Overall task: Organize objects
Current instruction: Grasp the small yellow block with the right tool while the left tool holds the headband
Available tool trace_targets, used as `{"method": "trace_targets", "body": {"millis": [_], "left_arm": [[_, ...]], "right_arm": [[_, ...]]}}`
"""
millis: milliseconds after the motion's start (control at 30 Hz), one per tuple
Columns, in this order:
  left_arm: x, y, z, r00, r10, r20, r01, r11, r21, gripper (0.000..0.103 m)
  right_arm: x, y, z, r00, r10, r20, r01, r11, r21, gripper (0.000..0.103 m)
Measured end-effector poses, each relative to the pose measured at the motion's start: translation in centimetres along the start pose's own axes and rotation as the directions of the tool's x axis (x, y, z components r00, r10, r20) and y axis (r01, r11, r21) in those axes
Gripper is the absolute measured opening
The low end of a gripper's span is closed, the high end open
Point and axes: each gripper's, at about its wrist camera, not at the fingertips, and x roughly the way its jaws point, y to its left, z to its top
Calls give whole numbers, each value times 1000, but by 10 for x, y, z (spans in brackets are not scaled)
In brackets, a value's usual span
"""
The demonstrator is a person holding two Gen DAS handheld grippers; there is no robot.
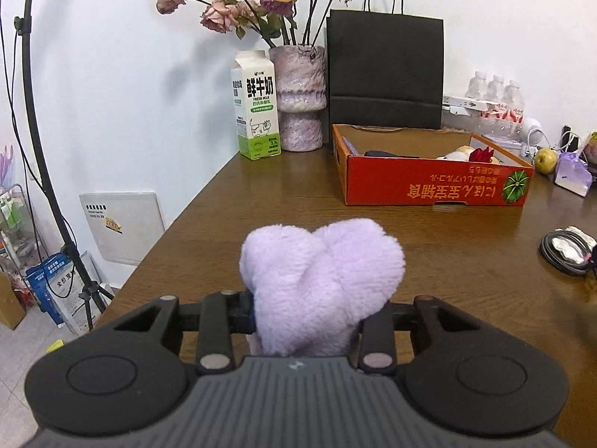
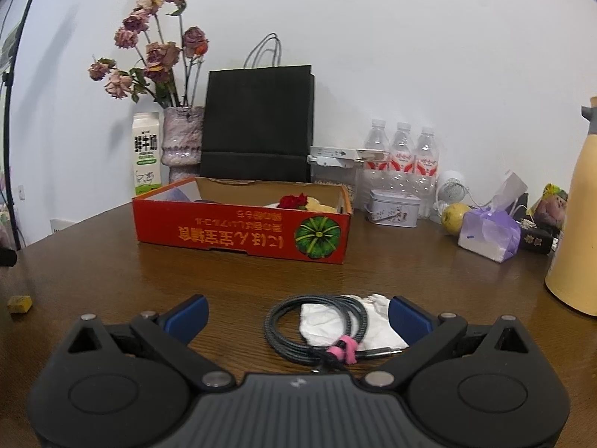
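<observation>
Left view: your left tongs (image 1: 306,313) are squeezing the fluffy lilac plush toy (image 1: 321,280) above the brown wooden surface (image 1: 261,201); next you're probably carrying it to the red cardboard box (image 1: 429,183). Right view: your right tongs (image 2: 298,317) are gaping wide around the coiled grey cable (image 2: 317,332), likely next.

Brown wooden table (image 2: 231,280) carries red cardboard box (image 2: 238,229) at centre — milk carton (image 2: 146,153) far left, coiled cable (image 2: 317,330) near.

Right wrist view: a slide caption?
Open tongs hover over a coiled cable on tissue, red box beyond.
</observation>
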Motion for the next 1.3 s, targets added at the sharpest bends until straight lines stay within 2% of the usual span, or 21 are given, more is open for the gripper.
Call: {"method": "trace_targets", "body": {"millis": [167,400,767,1033,1300], "left_arm": [[-16,8,-10,1000,-7,19,7,1000,13,36],[-30,29,-23,1000,-1,30,1,1000,-5,36],[-44,66,-38,998,8,64,-5,999,-42,36],[-51,85,-45,996,10,86,-4,998,-70,36],[-50,97,-46,996,0,84,8,995,-97,36]], "right_arm": [[-3,27,0,999,44,-7,-44,999,-31,103],[-6,85,2,990,134,-31,-137,986,-99,103],[6,169,6,958,264,-115,-281,945,-167,100],[23,223,8,919,336,-208,-375,907,-191,92],[42,261,9,879,371,-298,-431,887,-165,69]]}}
